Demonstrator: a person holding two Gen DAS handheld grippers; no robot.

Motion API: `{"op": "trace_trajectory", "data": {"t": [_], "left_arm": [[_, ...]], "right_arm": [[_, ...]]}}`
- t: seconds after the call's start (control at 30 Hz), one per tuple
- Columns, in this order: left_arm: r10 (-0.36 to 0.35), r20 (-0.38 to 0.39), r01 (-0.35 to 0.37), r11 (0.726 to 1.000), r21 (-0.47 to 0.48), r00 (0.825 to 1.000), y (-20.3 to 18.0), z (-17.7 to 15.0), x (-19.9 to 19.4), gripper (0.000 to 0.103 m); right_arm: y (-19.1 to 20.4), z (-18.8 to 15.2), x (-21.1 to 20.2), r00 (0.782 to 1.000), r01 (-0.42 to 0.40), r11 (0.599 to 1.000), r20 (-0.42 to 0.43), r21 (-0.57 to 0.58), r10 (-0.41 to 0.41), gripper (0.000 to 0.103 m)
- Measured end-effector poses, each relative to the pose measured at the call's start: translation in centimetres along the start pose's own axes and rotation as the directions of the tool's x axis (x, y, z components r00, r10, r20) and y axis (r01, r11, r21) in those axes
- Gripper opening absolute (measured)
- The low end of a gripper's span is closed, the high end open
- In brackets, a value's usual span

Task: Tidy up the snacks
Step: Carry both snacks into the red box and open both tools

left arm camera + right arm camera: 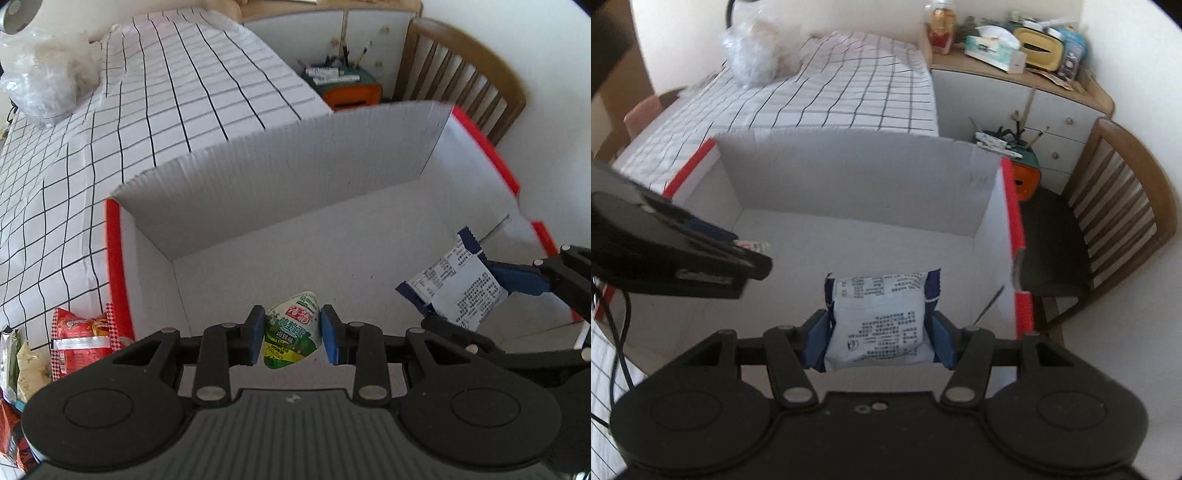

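A white cardboard box with red edges point(258, 177) stands open on the checked tablecloth; it also shows in the right wrist view point(849, 173). My left gripper point(292, 338) is shut on a small green snack packet point(291, 336) and holds it over the box's near left part. My right gripper point(879, 332) is shut on a white and blue snack packet point(879, 325) and holds it over the box's right part. That packet point(458, 284) and the right gripper's fingers point(517, 277) show at the right of the left wrist view. The left gripper's body point(665, 251) shows at the left of the right wrist view.
Several loose snack packets, one red point(83, 332), lie on the tablecloth point(166, 92) left of the box. A clear plastic bag point(44, 81) sits at the far left of the table. A wooden chair point(1108, 221) and a white cabinet point(1052, 110) stand to the right.
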State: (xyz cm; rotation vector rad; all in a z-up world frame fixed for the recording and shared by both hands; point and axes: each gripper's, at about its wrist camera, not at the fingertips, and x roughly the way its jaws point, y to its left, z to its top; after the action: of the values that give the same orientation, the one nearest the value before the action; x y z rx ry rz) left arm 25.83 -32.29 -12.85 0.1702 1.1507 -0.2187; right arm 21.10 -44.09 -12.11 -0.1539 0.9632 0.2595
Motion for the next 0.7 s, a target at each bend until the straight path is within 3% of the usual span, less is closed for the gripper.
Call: {"op": "trace_trajectory", "data": {"t": [0.3, 0.37, 0.47, 0.6, 0.7], "left_arm": [[0.032, -0.053, -0.031, 0.999, 0.015, 0.998, -0.3, 0.5, 1.4, 0.035], [0.028, -0.058, -0.027, 1.000, 0.008, 0.998, -0.2, 0.5, 1.4, 0.041], [0.027, -0.043, -0.026, 1.000, 0.002, 0.999, 0.0, 0.7, 1.1, 0.054], [0.025, -0.013, -0.025, 1.000, -0.011, 1.000, 0.1, 0.5, 0.2, 0.054], [0.020, 0.014, -0.020, 1.000, -0.020, 1.000, 0.3, 0.1, -0.7, 0.055]], "right_arm": [[0.8, 0.2, 1.1, 0.999, -0.020, 0.999, -0.042, -0.046, 0.019, 0.061], [0.8, 0.2, 1.2, 0.999, -0.021, 0.998, -0.045, -0.051, 0.019, 0.064], [0.8, 0.2, 1.2, 0.999, -0.020, 0.998, -0.042, -0.052, 0.018, 0.064], [0.7, 0.0, 0.8, 0.999, -0.025, 0.998, -0.036, -0.050, 0.023, 0.068], [0.7, -0.2, 0.0, 0.999, -0.036, 0.998, -0.009, -0.045, 0.035, 0.078]]}}
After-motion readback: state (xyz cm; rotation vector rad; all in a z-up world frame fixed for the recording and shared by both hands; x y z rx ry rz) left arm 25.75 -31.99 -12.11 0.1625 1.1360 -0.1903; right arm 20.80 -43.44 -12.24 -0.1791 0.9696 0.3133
